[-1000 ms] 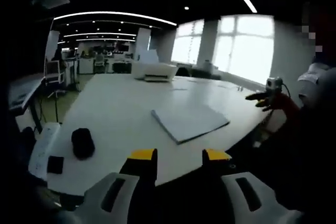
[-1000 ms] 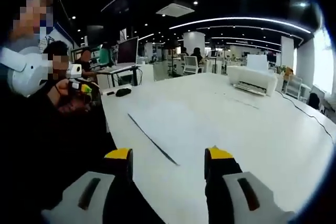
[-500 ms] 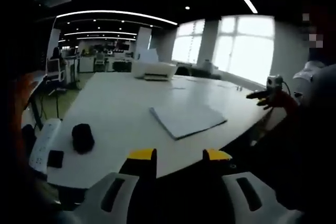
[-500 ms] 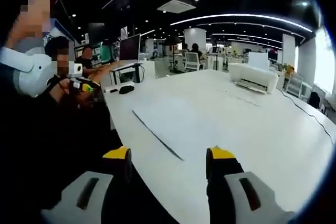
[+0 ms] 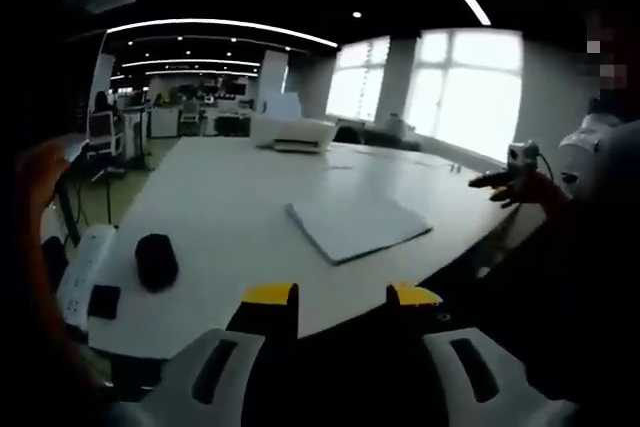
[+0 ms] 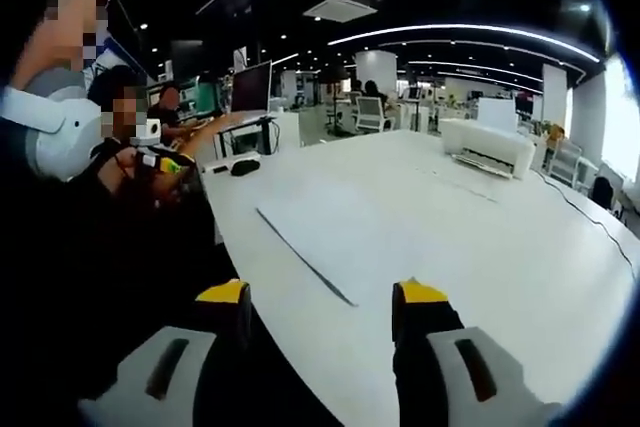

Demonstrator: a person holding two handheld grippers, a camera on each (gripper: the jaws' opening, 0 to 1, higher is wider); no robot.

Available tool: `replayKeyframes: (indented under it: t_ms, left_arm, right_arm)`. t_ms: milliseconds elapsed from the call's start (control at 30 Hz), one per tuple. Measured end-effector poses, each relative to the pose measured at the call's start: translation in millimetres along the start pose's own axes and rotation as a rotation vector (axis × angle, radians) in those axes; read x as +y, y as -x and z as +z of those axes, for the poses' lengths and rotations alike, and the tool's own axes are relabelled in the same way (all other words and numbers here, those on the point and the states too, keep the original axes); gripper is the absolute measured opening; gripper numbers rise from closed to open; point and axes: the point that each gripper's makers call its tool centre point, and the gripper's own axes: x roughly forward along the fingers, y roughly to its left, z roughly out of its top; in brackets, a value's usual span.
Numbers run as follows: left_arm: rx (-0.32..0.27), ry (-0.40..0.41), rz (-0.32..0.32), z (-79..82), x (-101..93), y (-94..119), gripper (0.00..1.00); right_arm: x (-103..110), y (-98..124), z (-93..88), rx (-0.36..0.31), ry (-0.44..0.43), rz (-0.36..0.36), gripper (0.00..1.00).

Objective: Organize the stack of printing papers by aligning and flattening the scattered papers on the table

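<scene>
Paper stack (image 5: 358, 228) beyond left gripper (image 5: 341, 295)

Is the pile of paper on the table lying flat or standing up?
Lying flat. The stack of paper rests on the white table, its sheets roughly lined up with nothing on top. Both grippers are apart from it.

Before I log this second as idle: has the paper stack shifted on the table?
No. The paper stack keeps its place on the table relative to the printer and black object; only the camera drifted.
</scene>
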Motion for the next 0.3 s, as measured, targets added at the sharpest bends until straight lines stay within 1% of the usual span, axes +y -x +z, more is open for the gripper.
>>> replayKeyframes:
  t_ms: [300]
  left_arm:
    - [-0.004, 0.001, 0.005, -0.1, 1.7, 1.3, 0.39]
  right_arm:
    - [1.8, -1.8, 2.3, 0.000, 0.004, 0.002, 0.52]
